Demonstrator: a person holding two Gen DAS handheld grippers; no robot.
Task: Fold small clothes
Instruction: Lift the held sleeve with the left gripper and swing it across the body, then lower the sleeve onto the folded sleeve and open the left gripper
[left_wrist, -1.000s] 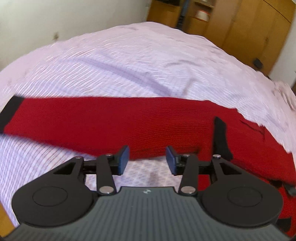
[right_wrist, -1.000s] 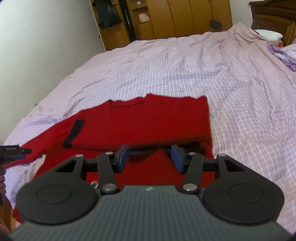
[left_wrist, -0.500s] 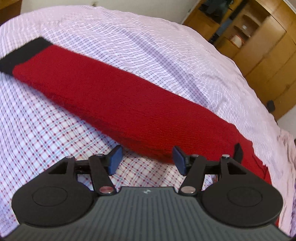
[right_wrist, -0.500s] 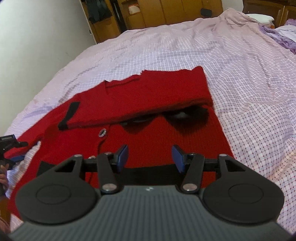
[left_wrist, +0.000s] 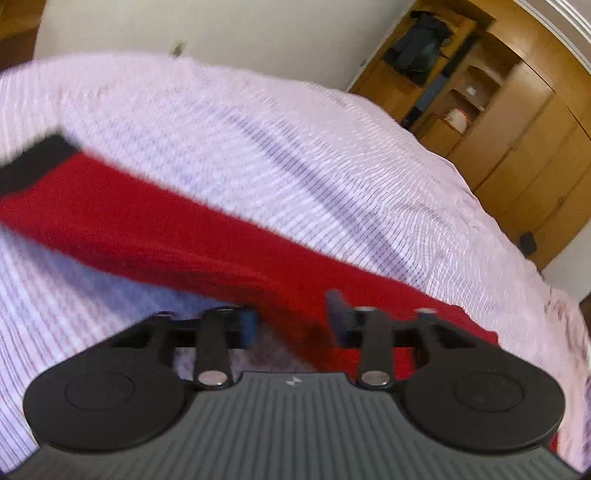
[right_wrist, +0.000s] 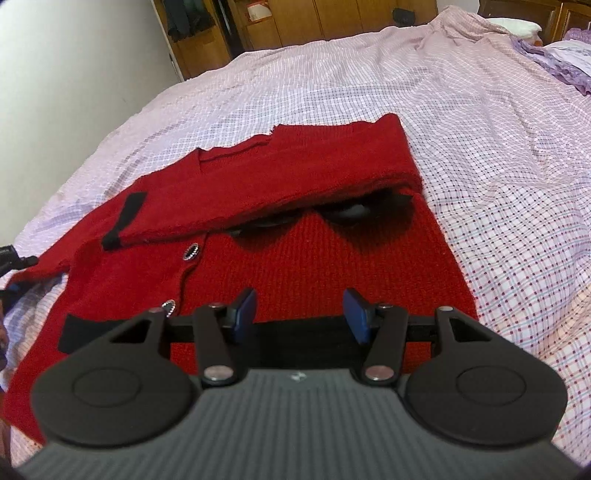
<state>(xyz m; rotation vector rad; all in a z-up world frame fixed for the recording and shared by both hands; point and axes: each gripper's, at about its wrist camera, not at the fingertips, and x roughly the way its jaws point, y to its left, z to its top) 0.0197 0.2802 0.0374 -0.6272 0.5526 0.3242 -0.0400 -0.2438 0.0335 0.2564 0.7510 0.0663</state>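
Observation:
A red knit cardigan (right_wrist: 325, 266) with black trim lies flat on the bed. One sleeve (right_wrist: 295, 177) is folded across its chest, ending in a black cuff (right_wrist: 122, 221). Silver buttons (right_wrist: 190, 253) run down the front. My right gripper (right_wrist: 299, 312) is open and empty, hovering over the black bottom hem (right_wrist: 295, 338). In the left wrist view the other sleeve (left_wrist: 166, 236) stretches out to the left with its black cuff (left_wrist: 33, 162). My left gripper (left_wrist: 291, 321) is open, its jaws low at the sleeve's near edge close to the shoulder. This view is blurred.
The bed is covered with a pale pink checked sheet (right_wrist: 480, 147). A white wall (right_wrist: 66, 74) runs along the left side. Wooden wardrobes (left_wrist: 517, 129) stand beyond the bed. Purple clothes (right_wrist: 554, 59) lie at the far right.
My left gripper has moved forward onto the outstretched sleeve's near edge. My right gripper has pulled back and lower toward the cardigan's bottom hem. Both have stayed open.

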